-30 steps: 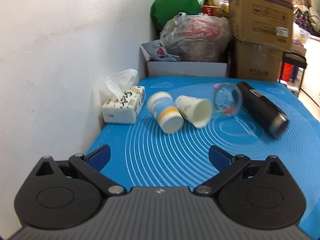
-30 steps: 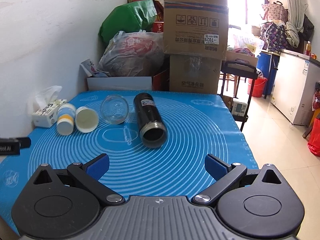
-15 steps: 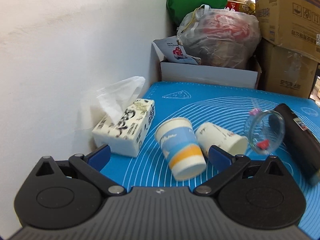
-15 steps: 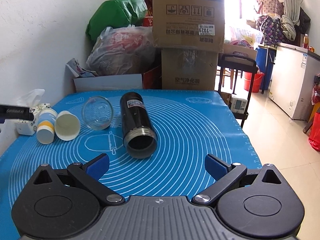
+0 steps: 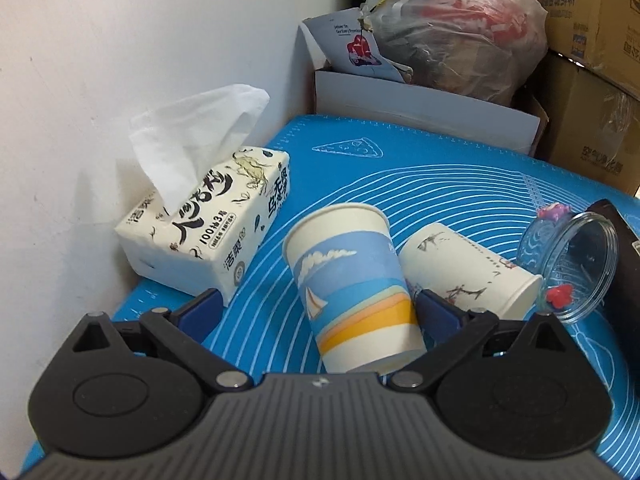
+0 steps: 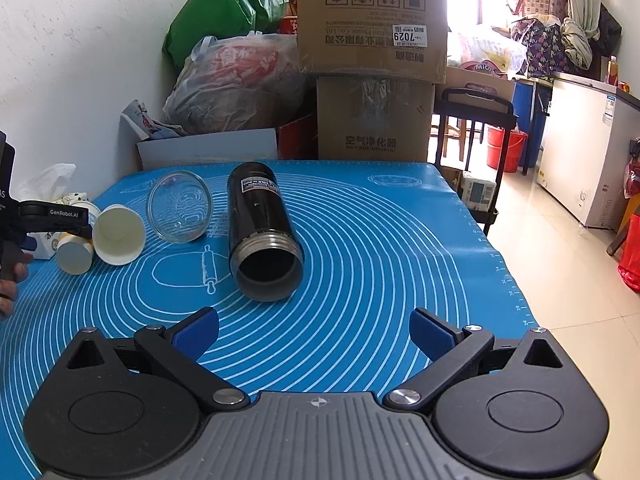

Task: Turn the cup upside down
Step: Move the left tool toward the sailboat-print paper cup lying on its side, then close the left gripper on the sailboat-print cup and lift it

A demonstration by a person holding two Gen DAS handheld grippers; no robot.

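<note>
Left wrist view: left gripper (image 5: 316, 304) has closed in over last second, jaws spread wide, now straddling blue-striped paper cup (image 5: 354, 280) lying on tabletop (image 5: 440, 184). No squeeze yet, grasp looks imminent. Right gripper (image 6: 314, 330) spread, idle.

The surface (image 6: 380, 240) is covered in bright blue with thin white concentric rings and small white outline drawings, a pizza slice and a rolling pin among them; the nearer paper cup (image 5: 352, 280) is white with pale blue sky, white clouds, a little sailboat, and blue, orange and yellow bands; the second paper cup (image 5: 468, 270) is cream-white with fine dark sketches and red touches; the glass jar (image 5: 572, 264) is clear with red and purple motifs; the flask (image 6: 260, 224) is black with a steel-grey rim; the tissue box (image 5: 208, 236) is white with black brush lettering; both tools, left (image 5: 320, 308) and right (image 6: 314, 330), are black and grey with blue fingertips.
</note>
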